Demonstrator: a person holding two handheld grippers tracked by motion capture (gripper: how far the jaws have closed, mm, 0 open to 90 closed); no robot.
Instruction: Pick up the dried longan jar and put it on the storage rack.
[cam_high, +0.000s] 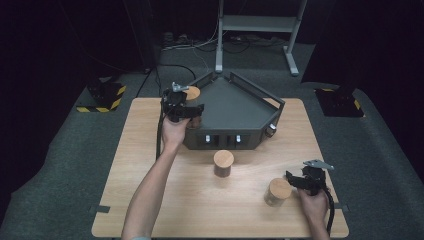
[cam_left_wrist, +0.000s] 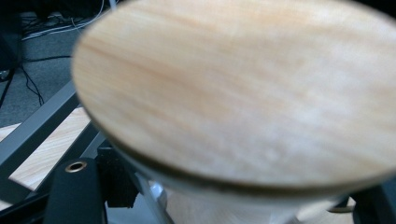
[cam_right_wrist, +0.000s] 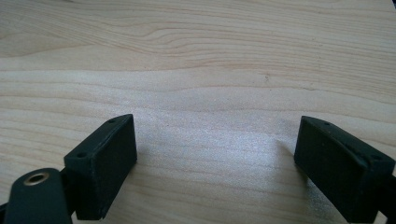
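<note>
Three jars with round wooden lids show in the high view, and the one in hand is the lidded jar (cam_high: 192, 95) that the left gripper (cam_high: 187, 111) holds at the left wall of the dark five-sided tray (cam_high: 235, 107), above the table's far left part. Its lid is pale, fine-grained wood with a thin dark edge; in the left gripper view the lidded jar (cam_left_wrist: 243, 93) looms so close that the lid blurs, and the clear body beneath is cut off by the bottom edge. The jaws that clamp it lie mostly hidden under the lid there, so the grip itself is hard to make out, though they stand drawn in on the jar. A second jar (cam_high: 223, 163) stands just in front of the tray, apart from both hands. A third jar (cam_high: 278, 192) stands near the right gripper (cam_high: 298, 181), whose jaws gape wide over the bare wooden table (cam_right_wrist: 196, 60) with nothing between them.
</note>
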